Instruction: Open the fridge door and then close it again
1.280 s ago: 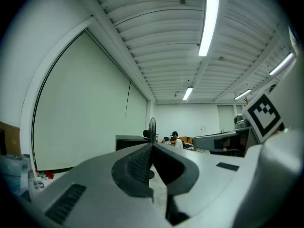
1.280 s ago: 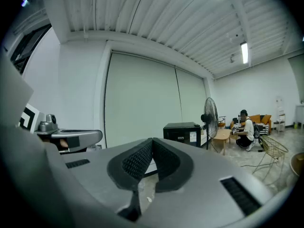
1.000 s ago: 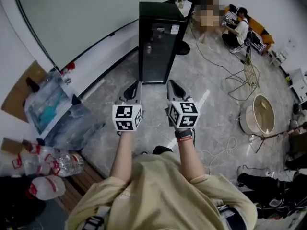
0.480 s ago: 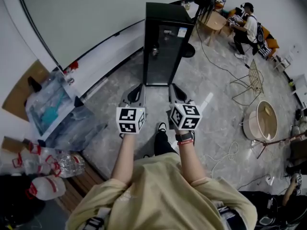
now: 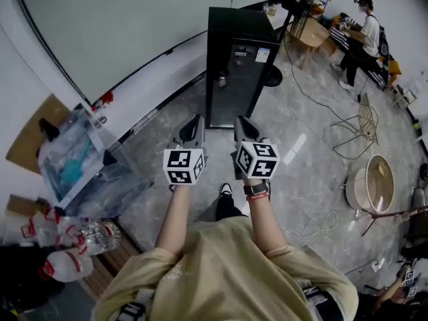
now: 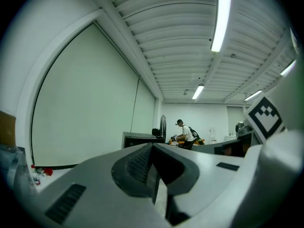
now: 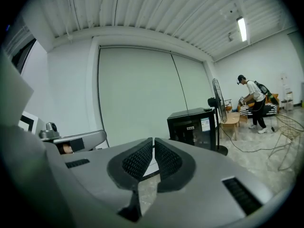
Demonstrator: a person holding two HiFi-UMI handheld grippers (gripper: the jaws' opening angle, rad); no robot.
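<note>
A small black fridge (image 5: pixel 237 65) with a glass door stands against the white wall, its door closed; it also shows in the right gripper view (image 7: pixel 194 127), and its top edge in the left gripper view (image 6: pixel 137 139). My left gripper (image 5: pixel 195 127) and right gripper (image 5: pixel 242 126) are held side by side in front of me, pointing at the fridge and still short of it. Both are shut with nothing between their jaws, as the left gripper (image 6: pixel 153 148) and the right gripper (image 7: pixel 153 144) show close up.
A clear plastic box (image 5: pixel 80 159) and several bottles (image 5: pixel 67 236) lie at the left by the wall. A standing fan (image 7: pixel 219 118) and a small wooden table (image 5: pixel 314 35) are right of the fridge. A person (image 5: pixel 364 29) stands far right; a cable (image 5: pixel 314 99) and wire chair (image 5: pixel 361 122) lie on the floor.
I have walked toward the fridge: it appears larger and nearer, and both grippers have moved forward with me. The jaws stayed shut.
</note>
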